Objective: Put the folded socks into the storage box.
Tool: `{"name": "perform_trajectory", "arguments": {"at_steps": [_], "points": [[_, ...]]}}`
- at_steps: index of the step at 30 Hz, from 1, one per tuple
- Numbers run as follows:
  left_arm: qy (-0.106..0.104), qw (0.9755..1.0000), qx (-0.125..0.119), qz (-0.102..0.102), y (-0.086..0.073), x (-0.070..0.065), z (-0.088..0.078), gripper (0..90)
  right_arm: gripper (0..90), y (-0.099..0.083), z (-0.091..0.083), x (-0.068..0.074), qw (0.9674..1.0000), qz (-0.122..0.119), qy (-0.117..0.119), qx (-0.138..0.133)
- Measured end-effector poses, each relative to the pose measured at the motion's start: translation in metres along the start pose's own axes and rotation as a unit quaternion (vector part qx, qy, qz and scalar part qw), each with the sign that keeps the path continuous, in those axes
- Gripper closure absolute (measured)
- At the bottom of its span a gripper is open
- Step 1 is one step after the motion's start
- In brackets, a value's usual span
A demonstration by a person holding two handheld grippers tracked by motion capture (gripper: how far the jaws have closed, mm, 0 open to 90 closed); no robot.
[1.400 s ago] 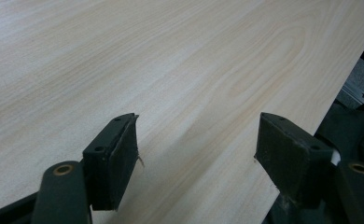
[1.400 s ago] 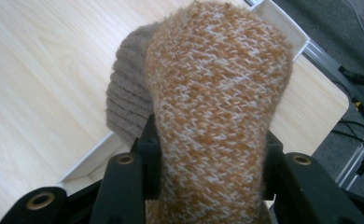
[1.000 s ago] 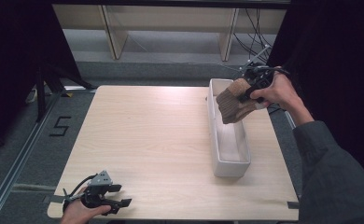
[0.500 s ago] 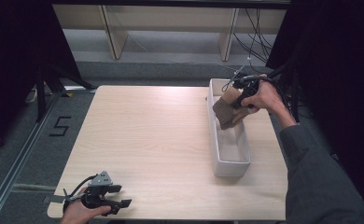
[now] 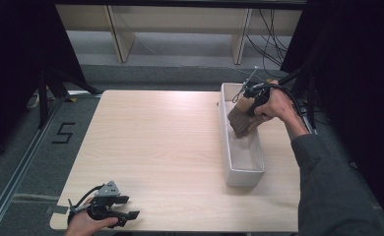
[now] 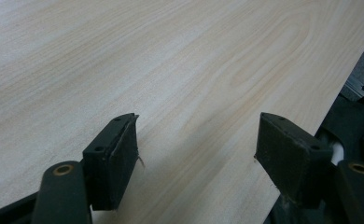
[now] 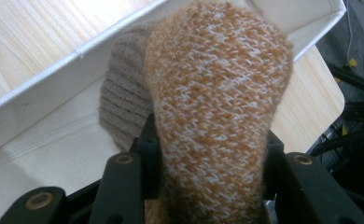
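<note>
here the right gripper (image 7: 208, 154) clamps a knitted sock (image 7: 213, 107) over the white bin (image 5: 228, 147), left gripper (image 6: 196, 154) spread wide.

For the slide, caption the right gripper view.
Right gripper clamps an orange-and-white knitted sock over the white bin.

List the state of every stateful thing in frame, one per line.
Orange-and-white knitted sock: gripped, hanging over the tray.
Beige ribbed sock: bunched against the orange one, grip unclear.
White rectangular plastic tray: upright, open-topped.
Right gripper: shut on sock.
Left gripper: open, nothing between jaws.
</note>
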State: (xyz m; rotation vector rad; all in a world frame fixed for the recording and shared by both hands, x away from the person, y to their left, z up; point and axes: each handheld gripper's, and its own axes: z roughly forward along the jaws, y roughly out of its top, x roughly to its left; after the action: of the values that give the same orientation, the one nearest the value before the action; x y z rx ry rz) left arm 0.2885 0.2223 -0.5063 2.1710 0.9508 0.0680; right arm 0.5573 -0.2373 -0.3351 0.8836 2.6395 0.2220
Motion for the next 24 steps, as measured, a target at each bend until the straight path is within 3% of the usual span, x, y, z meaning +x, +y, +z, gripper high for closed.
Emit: {"name": "perform_trajectory", "arguments": {"at_steps": [8,10,13,16,17,22,24], "points": [[-0.001,1.0,-0.003,-0.005,0.0,-0.002,0.001,28.5,56.6,-0.003,0.009,0.02,0.9987,-0.05,0.004,-0.008],[0.001,1.0,-0.001,-0.002,0.0,-0.001,0.002,28.5,56.1,-0.005,0.008,0.024,0.9973,-0.071,0.011,-0.014],[-0.003,1.0,0.0,-0.002,0.0,-0.002,0.002,28.5,55.4,-0.009,0.008,0.035,0.9965,-0.078,0.022,-0.02],[-0.001,1.0,0.006,0.004,0.0,-0.001,0.001,28.5,55.0,-0.013,0.011,0.044,0.9936,-0.107,0.029,-0.022],[-0.003,1.0,-0.003,-0.004,0.0,-0.003,0.002,28.4,54.9,-0.014,0.012,0.047,0.9937,-0.106,0.03,-0.021],[-0.002,1.0,-0.001,-0.002,0.0,-0.003,0.002,28.4,53.3,-0.02,0.018,0.056,0.9904,-0.126,0.049,-0.028],[-0.003,1.0,-0.001,-0.002,0.0,-0.002,0.002,28.4,50.1,-0.022,0.019,0.057,0.9907,-0.121,0.055,-0.03]]}}
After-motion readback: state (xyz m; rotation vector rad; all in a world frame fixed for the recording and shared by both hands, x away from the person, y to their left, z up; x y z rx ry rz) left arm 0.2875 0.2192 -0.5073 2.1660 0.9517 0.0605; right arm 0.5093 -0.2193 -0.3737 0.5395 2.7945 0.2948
